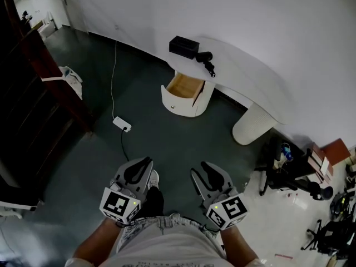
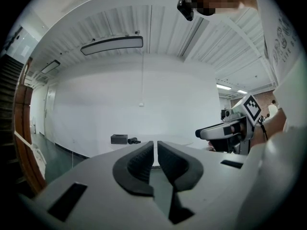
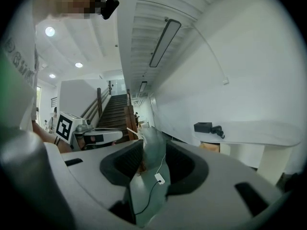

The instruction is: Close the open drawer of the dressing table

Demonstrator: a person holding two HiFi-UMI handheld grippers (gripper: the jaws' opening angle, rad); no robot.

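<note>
One open drawer (image 1: 185, 88) lay well ahead of both jaws.
Right gripper (image 1: 204, 168) nearer, released; left gripper (image 1: 143, 164) clenched, empty.

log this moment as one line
white wood-lined drawer: open, untouched | white curved dressing table: far ahead | left gripper: fingers nearly together, empty | right gripper: fingers apart, empty

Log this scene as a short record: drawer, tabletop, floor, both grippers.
drawer: open, pulled out of the dressing table, wood interior showing
tabletop: black box, hair dryer beside it
floor: white power strip between person and table
left gripper: jaws all but together, nothing between
right gripper: jaws apart, nothing between
contact: neither gripper touches the drawer
</note>
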